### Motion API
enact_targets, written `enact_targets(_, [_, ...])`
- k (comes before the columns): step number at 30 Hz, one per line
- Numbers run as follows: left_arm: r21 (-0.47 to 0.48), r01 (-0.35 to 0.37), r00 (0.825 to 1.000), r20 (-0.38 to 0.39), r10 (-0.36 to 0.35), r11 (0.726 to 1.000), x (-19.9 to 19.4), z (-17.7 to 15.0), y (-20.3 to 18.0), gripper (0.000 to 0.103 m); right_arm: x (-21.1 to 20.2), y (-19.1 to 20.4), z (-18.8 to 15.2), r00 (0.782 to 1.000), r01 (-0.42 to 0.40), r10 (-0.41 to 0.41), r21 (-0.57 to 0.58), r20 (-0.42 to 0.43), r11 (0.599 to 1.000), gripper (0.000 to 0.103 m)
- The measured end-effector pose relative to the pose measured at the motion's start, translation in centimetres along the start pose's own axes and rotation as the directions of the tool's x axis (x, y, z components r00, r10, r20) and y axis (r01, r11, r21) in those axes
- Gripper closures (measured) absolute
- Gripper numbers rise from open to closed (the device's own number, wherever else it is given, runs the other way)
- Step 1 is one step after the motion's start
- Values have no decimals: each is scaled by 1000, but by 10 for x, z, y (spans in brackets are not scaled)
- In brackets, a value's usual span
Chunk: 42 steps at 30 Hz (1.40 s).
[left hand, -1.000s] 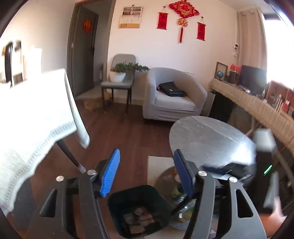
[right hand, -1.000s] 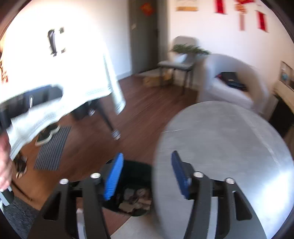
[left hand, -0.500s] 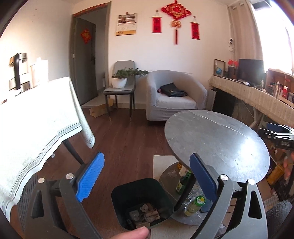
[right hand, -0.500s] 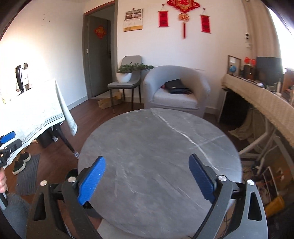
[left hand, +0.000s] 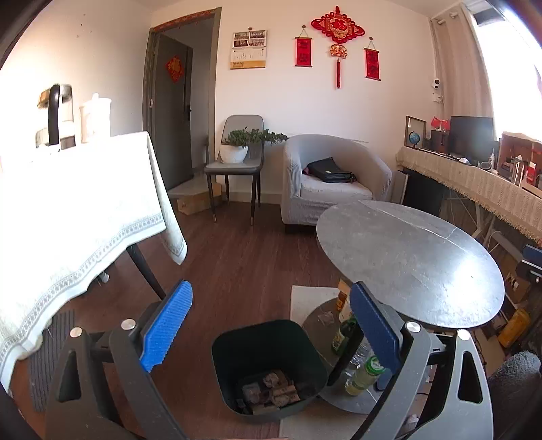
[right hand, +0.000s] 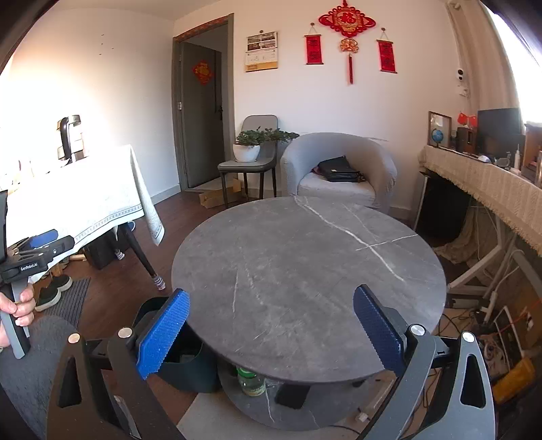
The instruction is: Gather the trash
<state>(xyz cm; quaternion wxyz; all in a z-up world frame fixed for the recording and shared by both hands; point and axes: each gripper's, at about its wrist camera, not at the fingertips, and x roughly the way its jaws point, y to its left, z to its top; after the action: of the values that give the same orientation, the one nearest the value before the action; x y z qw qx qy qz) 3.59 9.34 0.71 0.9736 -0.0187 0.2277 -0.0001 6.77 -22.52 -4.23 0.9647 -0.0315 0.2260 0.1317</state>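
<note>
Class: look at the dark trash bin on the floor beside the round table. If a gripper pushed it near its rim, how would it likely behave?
The trash bin looks like thin plastic and holds only a few scraps at the bottom, so it is probably light. On the smooth wooden floor it would likely slide. Its walls widen upward, so a push at the rim might tip it.

**Readable Markings in the Room**

White lettering on the black body of the left tool (right hand: 32, 252), seen from the right wrist view, read roughly "GenRobot.AI". The red knotted wall ornament (left hand: 337, 25) bore a gold 福 character. Print on the wall calendar (left hand: 249, 49), the red hanging scrolls (left hand: 304, 51) and the bottle labels was too small to read.
</note>
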Motion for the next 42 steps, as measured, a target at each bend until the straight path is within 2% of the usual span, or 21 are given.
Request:
enact_targets(3, [13,-3,1000,-14,3,1000,3,-9,0,7,-2,3,0,1000,15,-15,-12,4,1000,4])
enact_targets(12, [-30,1,999,-47,-3,1000,12,-15,4,7,-16,-10,-5,998,6,-10,68,61,998,4])
enact_targets(28, [-23,-5,999,-53,4,1000,16,-19,5,7,-16,7,-6,999,6,-6,14,47,1000,4])
enact_targets(42, [-18,-3,998,-67,2,1000,18,-22,3,7,-16,6,-6,999,-8,7,36,36,999,4])
